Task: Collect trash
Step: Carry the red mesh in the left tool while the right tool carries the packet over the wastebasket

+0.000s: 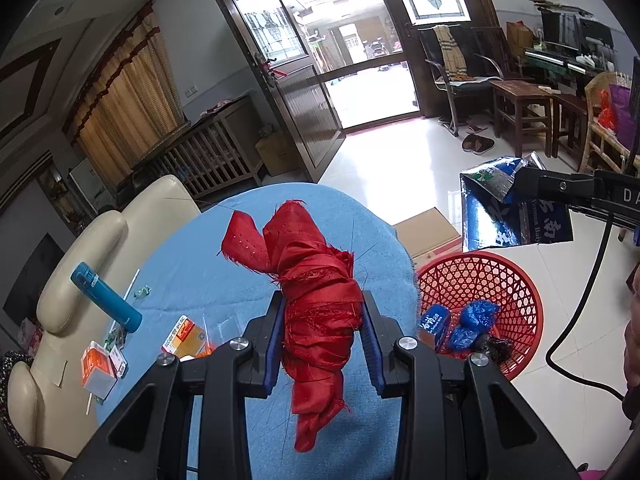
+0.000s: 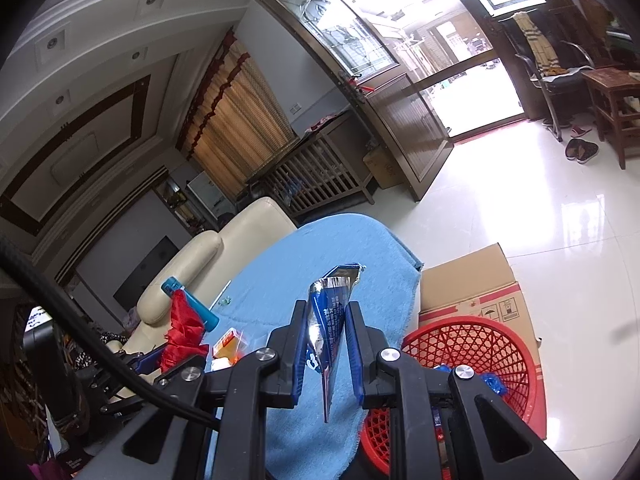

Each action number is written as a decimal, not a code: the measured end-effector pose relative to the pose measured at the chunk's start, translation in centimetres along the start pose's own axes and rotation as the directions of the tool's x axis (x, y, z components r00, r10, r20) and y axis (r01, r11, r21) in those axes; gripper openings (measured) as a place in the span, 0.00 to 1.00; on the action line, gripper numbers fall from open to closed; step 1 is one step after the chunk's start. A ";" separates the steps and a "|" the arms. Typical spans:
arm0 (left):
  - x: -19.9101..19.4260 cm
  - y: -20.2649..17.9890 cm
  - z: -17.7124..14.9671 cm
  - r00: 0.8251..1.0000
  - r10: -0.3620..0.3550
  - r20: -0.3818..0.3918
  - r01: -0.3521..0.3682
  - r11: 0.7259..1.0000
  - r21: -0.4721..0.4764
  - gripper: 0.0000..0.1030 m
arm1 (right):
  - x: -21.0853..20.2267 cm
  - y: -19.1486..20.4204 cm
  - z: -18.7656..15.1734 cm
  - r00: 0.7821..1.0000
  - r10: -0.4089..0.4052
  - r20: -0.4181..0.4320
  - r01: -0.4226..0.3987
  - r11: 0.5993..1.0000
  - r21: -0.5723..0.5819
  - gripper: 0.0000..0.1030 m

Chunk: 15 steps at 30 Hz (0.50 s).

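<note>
Left wrist view shows the left gripper (image 1: 322, 322) clamped on a bundle of red cloth (image 1: 316, 300), which fills the gap between its jaws and hangs below them. Beyond and to the right of those jaws stands the red basket (image 1: 516, 280), already holding blue wrappers (image 1: 468, 322) and something dark, so part of the collecting looks done. To the left of the jaws, on the blue tablecloth (image 1: 192, 240), small cartons (image 1: 100, 368), a teal bottle (image 1: 106, 296) and scraps lie uncollected (whether the bottle counts as trash I cannot say).

Right wrist view shows the right gripper (image 2: 326, 344) pinched tight on a flattened blue foil packet (image 2: 332, 320), its open mouth poking past the fingertips; the basket sits just right of and below the jaws. Both loads, I judge, remain to be dropped in.

Only the left view shows the basket's contents clearly and most table litter; only the right shows the cardboard box (image 2: 472, 284) behind the basket in full.
</note>
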<state>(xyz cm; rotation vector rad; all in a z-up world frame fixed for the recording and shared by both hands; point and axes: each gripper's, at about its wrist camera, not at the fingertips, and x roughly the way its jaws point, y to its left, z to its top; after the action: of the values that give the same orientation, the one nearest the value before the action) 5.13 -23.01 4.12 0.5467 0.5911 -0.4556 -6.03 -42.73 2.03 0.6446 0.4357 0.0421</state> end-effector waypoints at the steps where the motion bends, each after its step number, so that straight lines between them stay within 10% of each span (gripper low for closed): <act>1: 0.0 -0.2 0.0 1.000 -0.003 -0.001 0.003 1.000 0.003 0.36 | -0.1 -0.2 0.0 1.000 -0.001 0.002 0.001 1.000 0.004 0.19; 15: 1.1 -2.1 1.2 0.999 -0.050 -0.019 0.051 0.998 0.027 0.36 | -0.9 -1.9 0.6 1.000 -0.019 0.020 0.018 0.999 0.044 0.19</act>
<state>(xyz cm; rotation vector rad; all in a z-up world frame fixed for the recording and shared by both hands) 5.25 -25.60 3.52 0.5636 0.6183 -0.5077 -6.78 -44.79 1.68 0.6840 0.4241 0.0088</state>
